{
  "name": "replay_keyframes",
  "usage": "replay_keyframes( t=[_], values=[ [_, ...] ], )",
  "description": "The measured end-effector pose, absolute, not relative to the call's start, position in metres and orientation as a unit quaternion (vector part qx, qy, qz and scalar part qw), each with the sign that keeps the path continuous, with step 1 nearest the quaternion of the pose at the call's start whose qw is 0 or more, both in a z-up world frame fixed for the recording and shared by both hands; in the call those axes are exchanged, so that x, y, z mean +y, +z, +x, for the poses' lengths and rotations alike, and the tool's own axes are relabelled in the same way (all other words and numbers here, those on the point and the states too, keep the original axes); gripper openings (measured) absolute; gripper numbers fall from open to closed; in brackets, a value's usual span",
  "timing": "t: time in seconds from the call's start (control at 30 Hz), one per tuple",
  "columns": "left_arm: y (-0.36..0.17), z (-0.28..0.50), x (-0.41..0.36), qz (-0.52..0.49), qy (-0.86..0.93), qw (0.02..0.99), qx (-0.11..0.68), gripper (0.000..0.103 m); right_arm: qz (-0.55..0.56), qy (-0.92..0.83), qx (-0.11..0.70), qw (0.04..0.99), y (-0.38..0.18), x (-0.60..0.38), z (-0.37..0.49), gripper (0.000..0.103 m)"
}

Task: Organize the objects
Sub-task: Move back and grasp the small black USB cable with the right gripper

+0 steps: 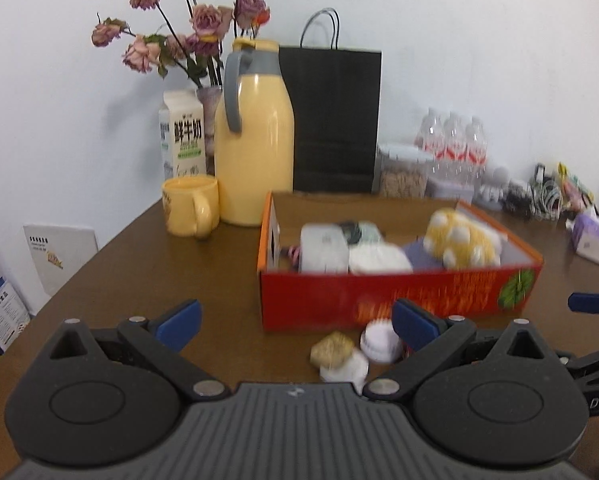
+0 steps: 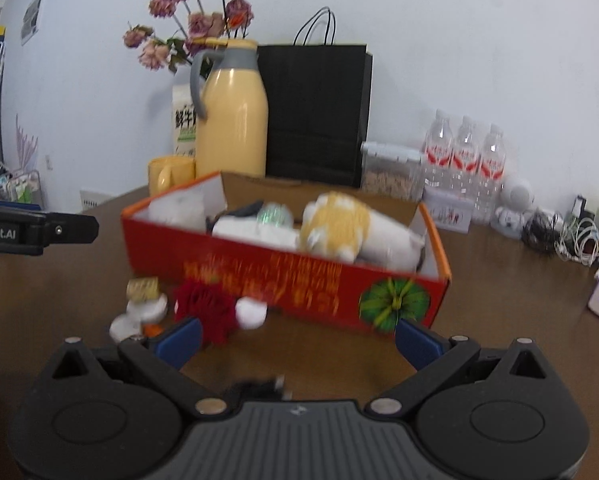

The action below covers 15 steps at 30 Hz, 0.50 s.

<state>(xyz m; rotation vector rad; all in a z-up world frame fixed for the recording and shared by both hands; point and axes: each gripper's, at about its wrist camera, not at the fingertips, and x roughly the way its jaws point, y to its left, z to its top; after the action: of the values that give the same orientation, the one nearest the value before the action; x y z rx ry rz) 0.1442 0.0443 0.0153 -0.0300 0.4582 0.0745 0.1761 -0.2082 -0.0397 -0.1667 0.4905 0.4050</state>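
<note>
Left hand-held gripper (image 1: 296,322) spread wide, empty, above the tabletop (image 1: 227,280). Right hand-held gripper (image 2: 297,338) likewise spread, facing red box (image 2: 283,280) of toys.

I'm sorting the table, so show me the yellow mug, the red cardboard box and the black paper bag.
yellow mug (image 1: 187,210), left wrist view, body
red cardboard box (image 1: 339,292), left wrist view, front wall
black paper bag (image 2: 315,108), right wrist view, front face
</note>
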Motion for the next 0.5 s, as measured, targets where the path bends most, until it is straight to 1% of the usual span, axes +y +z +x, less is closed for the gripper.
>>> replay_keyframes(
  t=[0.3, 0.5],
  values=[
    [-0.02, 0.127, 0.041, -0.014, 0.039, 0.961, 0.274, 0.103, -0.07, 0.185, 0.268, 0.943, -0.057, -0.212, 0.15, 0.103],
    [-0.031, 0.125, 0.042, -0.017, 0.042, 0.958, 0.282, 0.103, -0.08, 0.191, 0.263, 0.942, -0.064, -0.205, 0.143, 0.103]
  ],
)
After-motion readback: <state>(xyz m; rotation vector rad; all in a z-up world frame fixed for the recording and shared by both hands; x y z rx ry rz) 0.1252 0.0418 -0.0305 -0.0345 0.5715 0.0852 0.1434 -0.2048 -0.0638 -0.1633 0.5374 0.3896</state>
